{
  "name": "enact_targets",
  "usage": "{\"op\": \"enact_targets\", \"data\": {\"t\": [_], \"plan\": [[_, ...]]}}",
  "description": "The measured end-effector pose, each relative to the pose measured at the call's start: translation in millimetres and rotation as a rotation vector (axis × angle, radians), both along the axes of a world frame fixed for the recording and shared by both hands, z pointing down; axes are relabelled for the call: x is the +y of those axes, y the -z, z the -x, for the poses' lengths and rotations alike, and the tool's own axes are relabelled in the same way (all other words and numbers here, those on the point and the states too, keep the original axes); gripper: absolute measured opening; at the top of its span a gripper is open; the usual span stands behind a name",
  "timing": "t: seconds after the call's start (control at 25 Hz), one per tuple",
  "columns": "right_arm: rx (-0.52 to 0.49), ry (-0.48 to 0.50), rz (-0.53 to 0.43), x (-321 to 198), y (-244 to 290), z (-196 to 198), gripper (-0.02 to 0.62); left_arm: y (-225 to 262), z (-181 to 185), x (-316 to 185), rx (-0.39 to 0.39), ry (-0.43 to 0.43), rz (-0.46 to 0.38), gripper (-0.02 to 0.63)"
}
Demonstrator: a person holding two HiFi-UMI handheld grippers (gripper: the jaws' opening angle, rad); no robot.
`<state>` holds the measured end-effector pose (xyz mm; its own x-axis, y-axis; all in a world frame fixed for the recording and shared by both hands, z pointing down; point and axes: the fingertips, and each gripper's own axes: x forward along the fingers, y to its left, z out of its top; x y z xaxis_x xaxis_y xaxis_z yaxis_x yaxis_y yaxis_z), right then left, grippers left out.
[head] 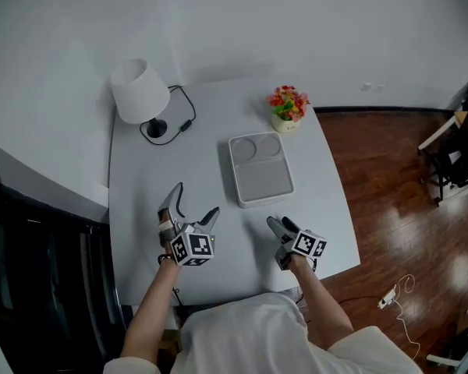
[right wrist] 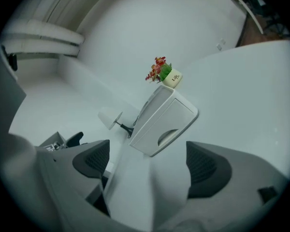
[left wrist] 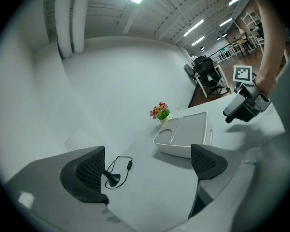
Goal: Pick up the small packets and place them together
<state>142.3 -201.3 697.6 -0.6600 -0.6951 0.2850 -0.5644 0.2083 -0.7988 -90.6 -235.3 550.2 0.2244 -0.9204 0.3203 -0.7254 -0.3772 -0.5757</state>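
1. Task status. I find no small packets in any view. The white table [head: 164,170] carries only a lamp [head: 139,92] with its cable, a flower pot [head: 287,107] and a white tray [head: 261,179]. The tray's two round recesses and its large compartment are bare. Nothing is gathered anywhere on the table, so I judge the task either not begun or not under way at this moment. Every pick and every placement is left to do.

2. Gripper state. The left gripper [head: 196,199] has its jaws wide apart. Its own view shows only table surface between the pads. The right gripper [head: 279,223] also stands wide, again with only table surface and the far tray between the pads. Neither holds anything. Both hover over the near half of the table, well apart from each other.

3. Relative position. In the head view the tray lies at about 1 o'clock from the left gripper and 11 o'clock from the right gripper, near both but touching neither. The lamp stands at 10 o'clock from the tray and the flower pot at 1 o'clock, just beside its far corner.

4. Location of the packets. I cannot give a bearing from either gripper, since no packet shows on the table, in the tray or between any jaws. If packets exist, they lie outside all three views.
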Motion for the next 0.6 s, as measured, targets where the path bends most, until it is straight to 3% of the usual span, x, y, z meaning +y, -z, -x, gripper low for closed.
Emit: {"op": "enact_targets", "data": {"t": [0.16,0.44,0.6], "plan": [[-0.191,-0.078,0.041,-14,6,7,0.492,5,2,1,0.098,0.049,0.007,0.558],[-0.484,-0.284,0.118,-38,0,-3,0.492,14,-5,11,0.243,0.061,0.012,0.558],[-0.594,-0.351,0.148,-46,-7,-7,0.491,22,-8,16,0.335,0.063,0.01,0.558]]}}
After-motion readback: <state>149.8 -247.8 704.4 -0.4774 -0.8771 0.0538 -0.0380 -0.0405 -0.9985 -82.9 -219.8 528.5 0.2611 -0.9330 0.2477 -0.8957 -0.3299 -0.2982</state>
